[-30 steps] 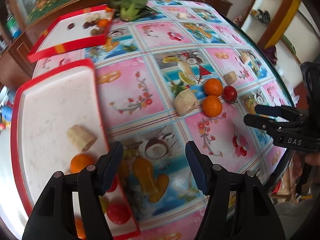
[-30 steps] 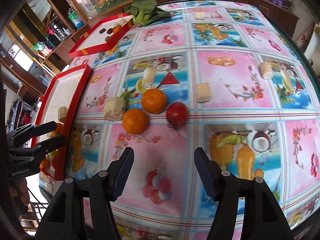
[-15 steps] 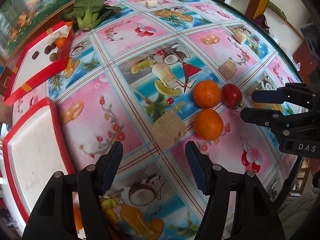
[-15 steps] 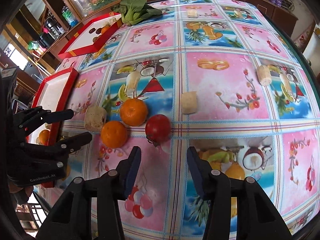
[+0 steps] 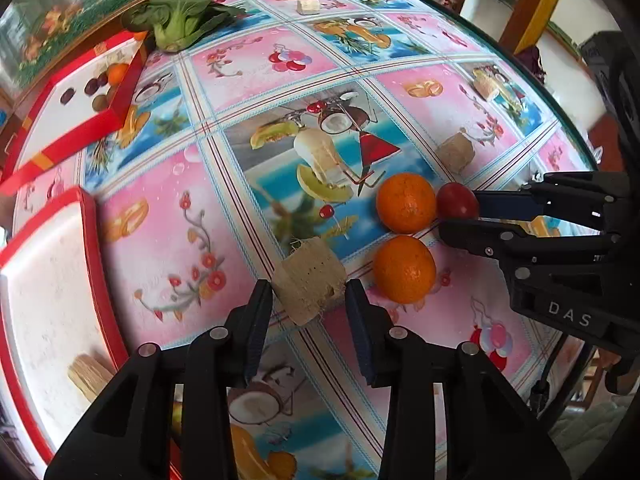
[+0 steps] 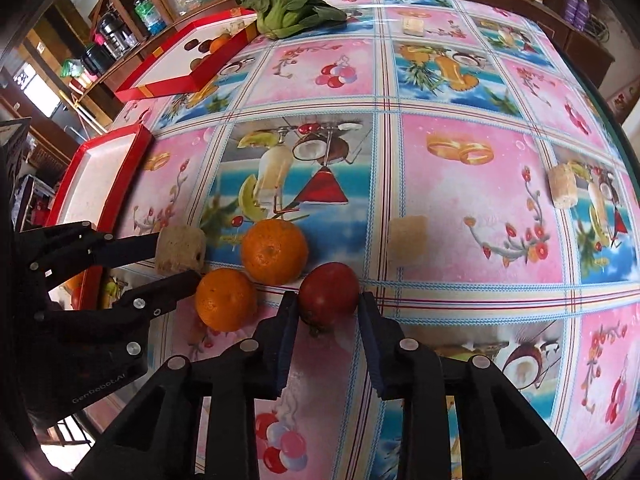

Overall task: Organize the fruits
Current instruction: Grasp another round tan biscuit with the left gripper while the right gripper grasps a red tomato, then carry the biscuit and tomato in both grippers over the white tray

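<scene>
I had advanced both grippers: left gripper (image 5: 308,302) jaws narrowed around the tan chunk (image 5: 310,282), right gripper (image 6: 327,322) around the red fruit (image 6: 329,292); both sat on the table, neither visibly clamped

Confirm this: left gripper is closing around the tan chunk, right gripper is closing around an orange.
Not quite. The left gripper does straddle the tan chunk, but the right gripper straddles the red fruit, not an orange; the right wrist view shows it.
</scene>
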